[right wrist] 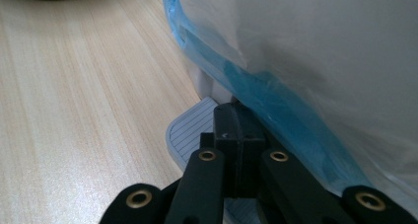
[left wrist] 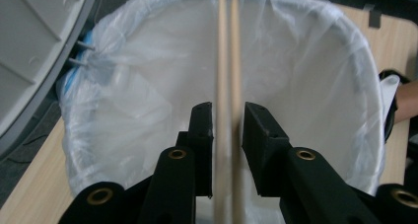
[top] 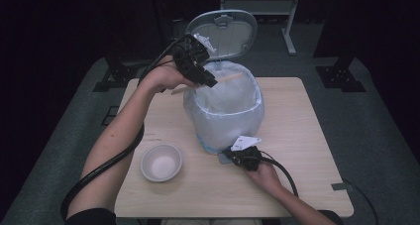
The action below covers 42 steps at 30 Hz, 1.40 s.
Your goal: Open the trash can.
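Your left gripper [left wrist: 227, 116] has the chopsticks [left wrist: 227, 61] between slightly parted jaws over the lined bin [top: 225, 108], wrist raised by the open lid [top: 224, 32], while your right gripper [right wrist: 235, 116], jaws closed together, presses the pedal [right wrist: 190, 130] low on the table [top: 297, 136], near the bowl [top: 161, 162].

No legible text, no labels, no brand marks, no numbers, no signs on any visible surface
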Tool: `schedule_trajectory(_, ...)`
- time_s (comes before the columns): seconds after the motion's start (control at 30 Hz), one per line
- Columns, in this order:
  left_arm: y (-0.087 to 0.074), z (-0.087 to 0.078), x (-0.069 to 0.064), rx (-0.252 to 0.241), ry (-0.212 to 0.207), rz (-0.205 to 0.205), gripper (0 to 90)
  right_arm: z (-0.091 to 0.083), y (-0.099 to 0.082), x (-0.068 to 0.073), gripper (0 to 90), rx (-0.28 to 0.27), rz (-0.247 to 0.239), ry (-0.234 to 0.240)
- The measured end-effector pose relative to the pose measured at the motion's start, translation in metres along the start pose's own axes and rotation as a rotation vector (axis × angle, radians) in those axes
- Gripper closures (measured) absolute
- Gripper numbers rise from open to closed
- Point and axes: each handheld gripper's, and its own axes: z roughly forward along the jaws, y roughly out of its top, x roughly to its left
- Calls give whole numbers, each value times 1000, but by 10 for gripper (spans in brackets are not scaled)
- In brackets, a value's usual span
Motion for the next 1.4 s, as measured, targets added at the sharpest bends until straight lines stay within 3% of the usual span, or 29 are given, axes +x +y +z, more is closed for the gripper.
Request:
schedule_trajectory(0.33,-10,-27,-9,-82,-33,14,680,0,0,0,900,1,-2,-3)
schedule_trajectory(0.57,-25,-37,-15,-96,-56,18,647,0,0,0,900,2,-1,-3)
schedule_trajectory(1.4,-74,-62,-23,-161,-61,-15,478,0,1,1,899,8,1,-5)
